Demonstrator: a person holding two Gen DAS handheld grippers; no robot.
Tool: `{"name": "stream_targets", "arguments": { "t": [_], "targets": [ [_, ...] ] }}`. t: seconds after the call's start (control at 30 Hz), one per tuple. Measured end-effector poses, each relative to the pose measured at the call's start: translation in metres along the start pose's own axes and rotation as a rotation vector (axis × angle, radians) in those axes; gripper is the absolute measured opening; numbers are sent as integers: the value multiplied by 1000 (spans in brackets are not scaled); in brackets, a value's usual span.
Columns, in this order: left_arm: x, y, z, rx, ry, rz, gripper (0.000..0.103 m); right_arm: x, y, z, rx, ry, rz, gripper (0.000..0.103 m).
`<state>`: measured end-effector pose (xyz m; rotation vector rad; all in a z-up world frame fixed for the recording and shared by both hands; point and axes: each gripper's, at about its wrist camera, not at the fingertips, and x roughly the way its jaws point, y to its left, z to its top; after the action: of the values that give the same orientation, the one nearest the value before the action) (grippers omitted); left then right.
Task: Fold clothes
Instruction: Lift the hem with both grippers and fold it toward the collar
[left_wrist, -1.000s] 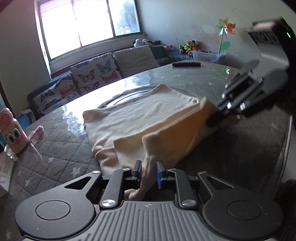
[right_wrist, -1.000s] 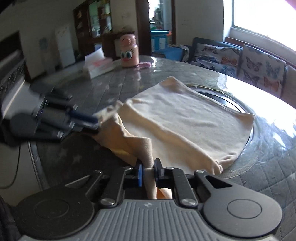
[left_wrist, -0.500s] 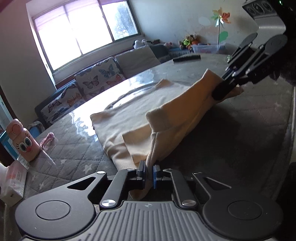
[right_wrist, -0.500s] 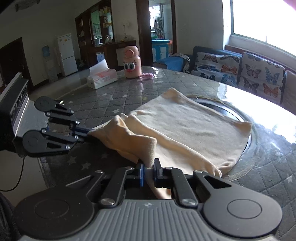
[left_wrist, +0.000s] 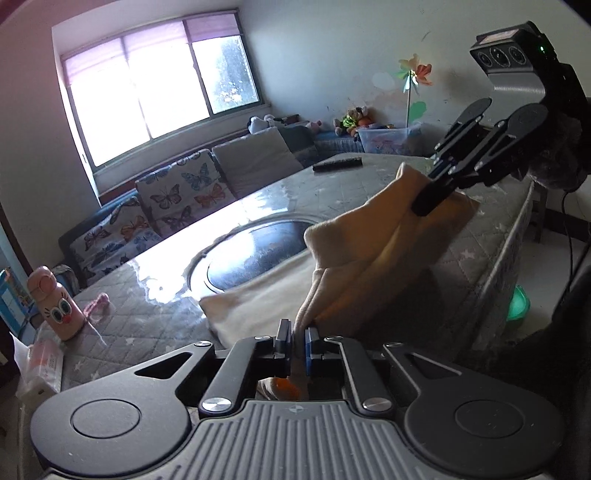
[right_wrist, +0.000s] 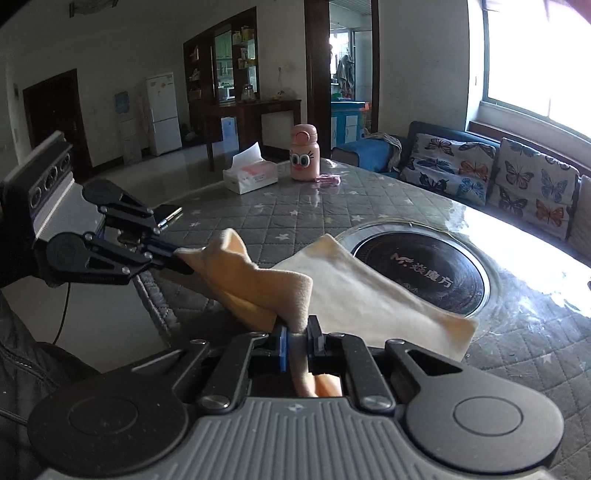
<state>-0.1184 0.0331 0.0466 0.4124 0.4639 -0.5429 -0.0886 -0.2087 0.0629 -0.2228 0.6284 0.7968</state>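
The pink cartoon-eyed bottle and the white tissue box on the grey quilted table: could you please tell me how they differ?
The pink cartoon-eyed bottle stands upright, tall and rounded; the white tissue box lies low and rectangular. The bottle is capped shut, while a tissue sticks up from the box's open top. Both rest near the far edge of the grey quilted table, close together.

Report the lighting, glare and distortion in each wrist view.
Left wrist view: the window is blown out white, its glare washing over the glossy grey quilted table cover; the fisheye bends the walls and a pink tint creeps into the upper left corner. Right wrist view: the window overexposes, glare whitens the table's right edge, and the cream folded cloth stays sharp and evenly lit.
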Motion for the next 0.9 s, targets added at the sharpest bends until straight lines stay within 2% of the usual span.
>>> {"name": "stream_targets", "arguments": {
  "t": [0.17,0.37,0.5,0.63,0.7,0.8,0.87,0.9],
  "targets": [
    [30,17,16,-10,-10,25,8,13,-23,11,53,-6,-33,9],
    [94,50,37,-36,30,37,8,42,-61,27,119,3,-72,9],
    [144,65,44,-50,83,42,8,77,-95,34,175,37,-114,9],
    [191,73,32,-88,166,52,8,110,-121,29,246,66,-145,10],
    [210,73,24,-103,205,68,11,129,-132,23,280,85,-168,13],
    [214,75,22,-98,203,85,17,153,-146,6,315,121,-237,18],
    [212,77,22,-99,201,93,21,150,-151,2,330,116,-254,28],
    [212,78,23,-100,199,97,23,146,-153,0,339,108,-262,28]
  ]
}}
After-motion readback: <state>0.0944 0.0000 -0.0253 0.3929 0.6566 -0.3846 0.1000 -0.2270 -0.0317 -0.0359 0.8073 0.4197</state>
